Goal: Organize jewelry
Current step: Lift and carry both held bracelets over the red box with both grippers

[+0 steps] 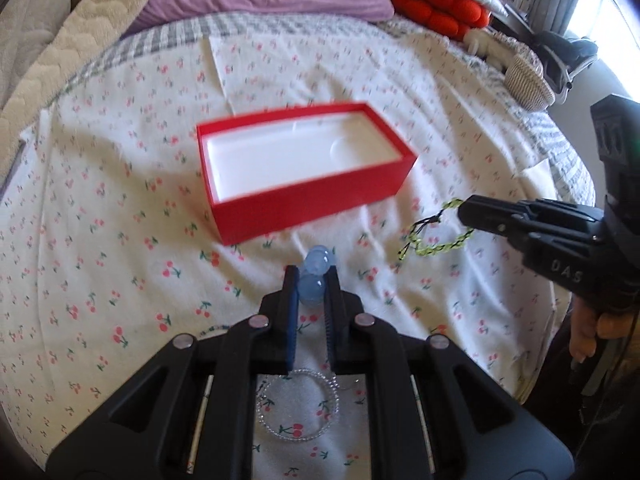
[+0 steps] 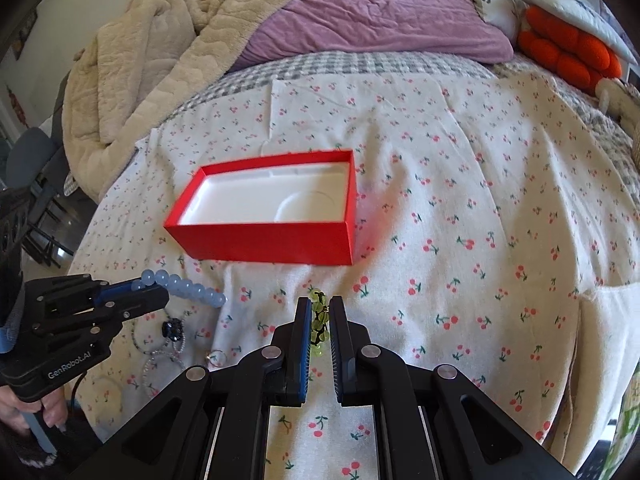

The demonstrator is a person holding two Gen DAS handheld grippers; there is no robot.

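Observation:
An open red box [image 1: 308,200] [image 2: 272,240] with a white lining lies on the cherry-print sheet. My left gripper [image 1: 313,280] [image 2: 154,286] is shut on a pale blue bead bracelet [image 1: 316,270] [image 2: 188,286], lifted off the sheet in front of the box. My right gripper [image 2: 320,312] [image 1: 466,210] is shut on a yellow-green bead bracelet [image 2: 319,322] [image 1: 444,236], which hangs from its fingertips to the right of the box. A clear bead bracelet [image 1: 298,408] lies on the sheet under my left gripper.
More jewelry [image 2: 172,336] lies on the sheet near the left gripper: a dark pendant, thin bead strands, a small ring. A beige blanket [image 2: 160,60], a purple pillow [image 2: 372,12] and an orange cushion [image 2: 568,52] lie beyond the box. A hand [image 1: 592,336] grips the right gripper's handle.

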